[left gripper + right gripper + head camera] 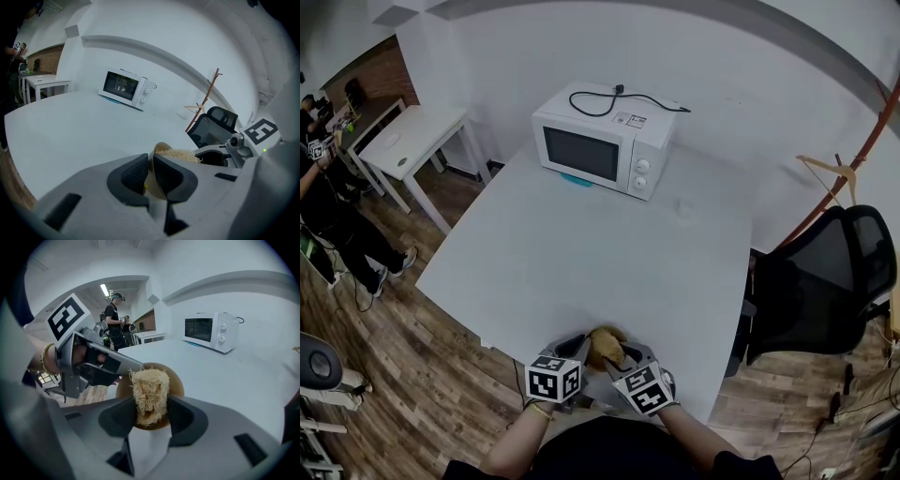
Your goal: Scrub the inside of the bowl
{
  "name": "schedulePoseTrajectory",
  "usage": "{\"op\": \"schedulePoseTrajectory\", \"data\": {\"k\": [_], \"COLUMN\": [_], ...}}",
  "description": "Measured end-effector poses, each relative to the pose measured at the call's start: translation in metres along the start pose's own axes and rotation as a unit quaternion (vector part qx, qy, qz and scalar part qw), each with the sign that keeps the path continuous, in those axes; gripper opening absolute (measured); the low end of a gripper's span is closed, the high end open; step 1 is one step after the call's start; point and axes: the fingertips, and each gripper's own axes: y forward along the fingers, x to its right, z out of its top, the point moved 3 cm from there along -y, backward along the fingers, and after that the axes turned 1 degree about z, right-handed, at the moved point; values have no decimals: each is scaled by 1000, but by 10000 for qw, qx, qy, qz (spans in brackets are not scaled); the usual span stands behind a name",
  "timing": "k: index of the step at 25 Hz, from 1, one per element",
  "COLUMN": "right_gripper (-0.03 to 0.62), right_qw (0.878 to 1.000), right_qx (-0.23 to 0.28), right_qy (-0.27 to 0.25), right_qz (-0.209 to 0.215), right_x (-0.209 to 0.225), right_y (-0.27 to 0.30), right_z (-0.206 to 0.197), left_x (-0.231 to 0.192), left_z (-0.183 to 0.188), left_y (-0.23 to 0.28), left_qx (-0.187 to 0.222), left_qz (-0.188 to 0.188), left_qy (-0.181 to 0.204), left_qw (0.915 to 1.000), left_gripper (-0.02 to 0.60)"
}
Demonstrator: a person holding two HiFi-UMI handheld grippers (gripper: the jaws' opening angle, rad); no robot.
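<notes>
A tan bowl (pixel 602 348) sits at the near edge of the white table (pixel 581 253), tilted between my two grippers. My left gripper (pixel 580 351) is shut on the bowl's rim; in the left gripper view the bowl wall (pixel 161 146) is pinched between the pads of that left gripper (pixel 151 171). My right gripper (pixel 624 355) is shut on a straw-coloured loofah scrubber (pixel 150 390), which presses into the bowl's brown inside (pixel 177 386). The right gripper view shows that right gripper (pixel 150 416) with its jaws on both sides of the scrubber. The scrubber (pixel 178 153) shows above the rim.
A white microwave (pixel 605 141) with a black cord stands at the table's far side. A black office chair (pixel 825 281) is to the right. A small white table (pixel 403 141) and a person (pixel 328 216) are at the left. Wooden floor lies below the near edge.
</notes>
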Motion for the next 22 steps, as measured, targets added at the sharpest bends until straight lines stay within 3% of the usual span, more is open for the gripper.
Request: {"op": "schedulePoseTrajectory", "data": {"k": [7, 11, 22], "right_gripper": [176, 176, 175], "right_qw": [9995, 9981, 9987], "right_qx": [-121, -216, -460], "right_qy": [-8, -298, -177], "right_qz": [278, 488, 160], "right_x": [-14, -26, -5], "right_y": [-1, -4, -14], "right_z": [-3, -5, -18], "left_x": [1, -2, 1], "left_z": [-1, -1, -10], "left_y": [-2, -3, -7], "left_qx": [-30, 16, 54], "left_qz": [51, 111, 128], "left_qy": [114, 82, 41], "left_qw": [9999, 9999, 9999], "left_gripper": [38, 38, 38]}}
